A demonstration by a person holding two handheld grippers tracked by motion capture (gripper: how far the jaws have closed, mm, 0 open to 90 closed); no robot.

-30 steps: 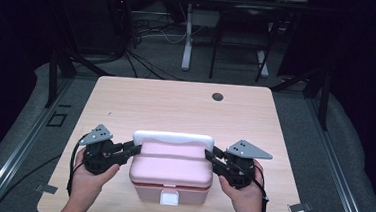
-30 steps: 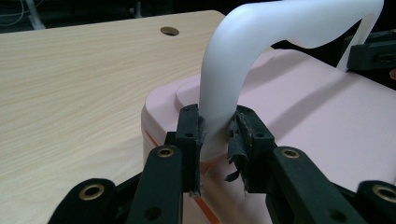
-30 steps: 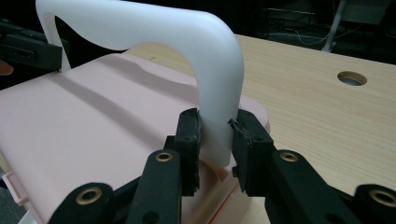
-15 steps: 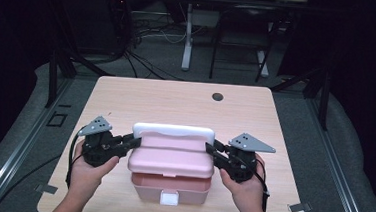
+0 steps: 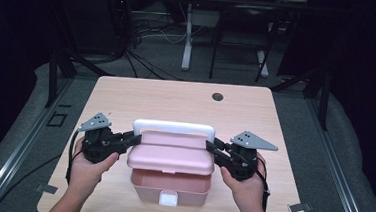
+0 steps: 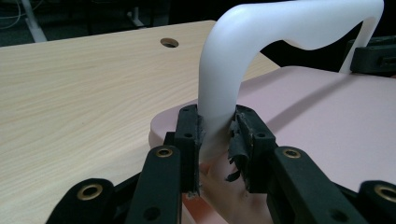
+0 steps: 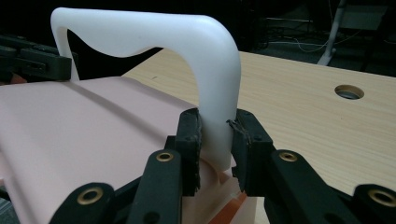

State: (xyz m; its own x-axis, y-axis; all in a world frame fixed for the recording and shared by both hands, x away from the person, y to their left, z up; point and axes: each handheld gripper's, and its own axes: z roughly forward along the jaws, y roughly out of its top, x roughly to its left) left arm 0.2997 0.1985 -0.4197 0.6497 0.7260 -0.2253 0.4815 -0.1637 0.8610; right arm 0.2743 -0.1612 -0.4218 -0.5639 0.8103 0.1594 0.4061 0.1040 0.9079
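Observation:
A pink box lid (image 5: 171,155) with a white arched handle (image 5: 174,127) hangs a little above its pink base (image 5: 170,187), which stands near the table's front edge with a white latch on its front. My left gripper (image 5: 132,139) is shut on the handle's left leg and my right gripper (image 5: 212,148) on its right leg. In the left gripper view the pads (image 6: 215,135) pinch the white handle (image 6: 280,23) just above the lid (image 6: 327,116). The right gripper view has the same grip (image 7: 215,140) on the handle (image 7: 154,28) beside the lid (image 7: 70,130).
The light wooden table (image 5: 176,97) has a round cable hole (image 5: 217,96) near its far edge. Dark floor, cables and table legs lie beyond it. Bare wood stretches behind the box and on both sides.
The lid has come up off the base and shifted slightly back, so the base's open inside now shows. Both grippers rose a little with it, keeping their grip on the handle.

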